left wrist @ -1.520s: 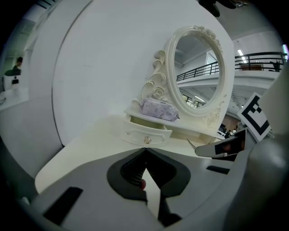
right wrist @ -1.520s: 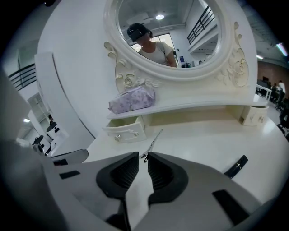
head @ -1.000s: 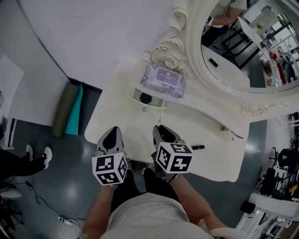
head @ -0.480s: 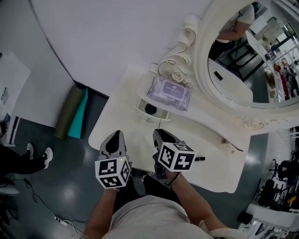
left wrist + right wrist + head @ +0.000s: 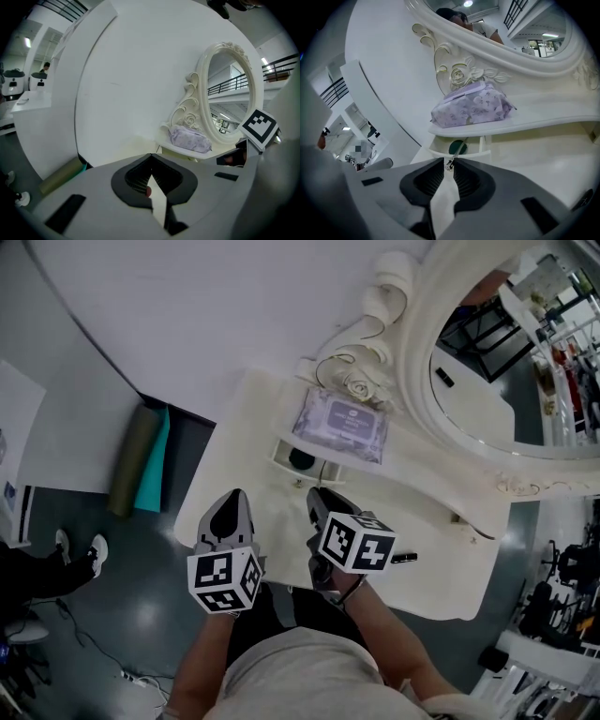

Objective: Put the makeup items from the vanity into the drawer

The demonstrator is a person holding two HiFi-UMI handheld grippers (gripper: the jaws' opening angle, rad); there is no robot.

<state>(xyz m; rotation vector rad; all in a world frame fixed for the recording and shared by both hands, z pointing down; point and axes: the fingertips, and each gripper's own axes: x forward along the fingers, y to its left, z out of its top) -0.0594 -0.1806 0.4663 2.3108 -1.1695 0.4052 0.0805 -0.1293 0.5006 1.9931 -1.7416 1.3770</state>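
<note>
My left gripper hovers over the near edge of the desk, fingers closed tip to tip. My right gripper, just beside it, has its fingers clamped on the near end of a thin metal stick. The stick's far end reaches over the small open drawer, which holds a dark green round item. Above the drawer, a purple wipes pack lies on the shelf below the mirror.

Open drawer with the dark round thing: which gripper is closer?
Right. The right gripper, pinching a thin stick, sits just in front of the open drawer, pointing at it; the left gripper hangs farther off to its left.
</note>
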